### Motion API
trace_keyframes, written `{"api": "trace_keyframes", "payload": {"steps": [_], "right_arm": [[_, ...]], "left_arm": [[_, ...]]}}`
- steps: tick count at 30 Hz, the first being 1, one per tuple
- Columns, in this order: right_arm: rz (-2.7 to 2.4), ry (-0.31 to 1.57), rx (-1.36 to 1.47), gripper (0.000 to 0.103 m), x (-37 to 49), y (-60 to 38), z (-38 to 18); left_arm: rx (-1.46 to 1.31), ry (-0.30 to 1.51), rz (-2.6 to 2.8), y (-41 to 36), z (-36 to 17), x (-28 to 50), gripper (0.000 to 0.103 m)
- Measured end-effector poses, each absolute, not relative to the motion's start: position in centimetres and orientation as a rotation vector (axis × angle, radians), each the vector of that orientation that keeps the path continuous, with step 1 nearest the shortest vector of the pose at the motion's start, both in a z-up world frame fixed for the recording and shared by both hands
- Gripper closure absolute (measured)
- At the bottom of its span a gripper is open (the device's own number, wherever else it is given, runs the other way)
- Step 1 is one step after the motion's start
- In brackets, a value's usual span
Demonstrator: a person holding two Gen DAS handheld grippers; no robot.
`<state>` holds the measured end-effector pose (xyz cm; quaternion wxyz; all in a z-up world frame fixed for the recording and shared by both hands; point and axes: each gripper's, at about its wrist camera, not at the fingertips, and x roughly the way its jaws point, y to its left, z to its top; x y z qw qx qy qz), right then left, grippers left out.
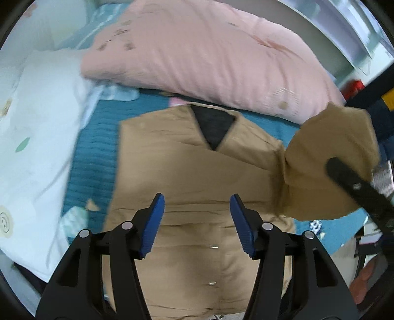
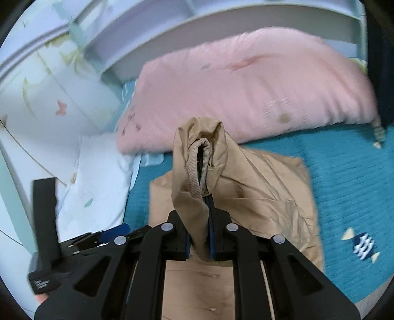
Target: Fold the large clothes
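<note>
The tan jacket [image 1: 197,172] lies front-up on the teal bedspread [image 1: 96,157], collar away from the cameras, dark lining showing in the V of the neck, snaps down the front closed. Its left side looks straight-edged — prob. that sleeve is already folded in, tho I can't confirm. The other sleeve [image 2: 199,167] is off the bed: the right gripper [image 2: 200,236] is clamped on it near the ribbed cuff, and the cloth stands up in a bunch above the fingers. The left gripper [image 1: 197,221] hangs over the jacket's midsection w/ jaws spread, nothing between them.

So, early to mid fold as I read it — body laid flat, one sleeve on its way across, not yet set down. Still to do: lay that sleeve over the chest, then fold the body up lengthwise.

Around it: a pink pillow [image 1: 209,56] just past the collar, a white printed quilt [image 1: 34,137] off to the left, headboard [image 2: 221,22] behind.
</note>
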<state>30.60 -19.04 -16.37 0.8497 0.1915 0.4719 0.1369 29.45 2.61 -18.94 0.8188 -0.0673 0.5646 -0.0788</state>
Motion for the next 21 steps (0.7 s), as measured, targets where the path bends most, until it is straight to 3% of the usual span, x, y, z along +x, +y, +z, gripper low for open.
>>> {"api": "trace_keyframes", "payload": {"steps": [10,12,19,21], "right_arm": [[0.347,1.157,0.299,0.092,34.6,-7.2,-23.1],[0.353,1.185,0.295,0.088,35.4,-6.0,-24.6],[0.415,1.218,0.346,0.041,36.2,-4.4,-26.8],[0.413,1.197,0.362,0.040,36.2,-5.0,-26.4]], "left_arm": [[-0.221,1.244,-0.046,13.1,-23.7,29.0,0.046],[-0.232,1.264,-0.034,14.1,-24.8,29.1,0.046],[-0.277,1.332,0.014,16.1,-28.2,29.8,0.046],[-0.281,1.337,0.019,16.1,-28.4,29.8,0.046]]}}
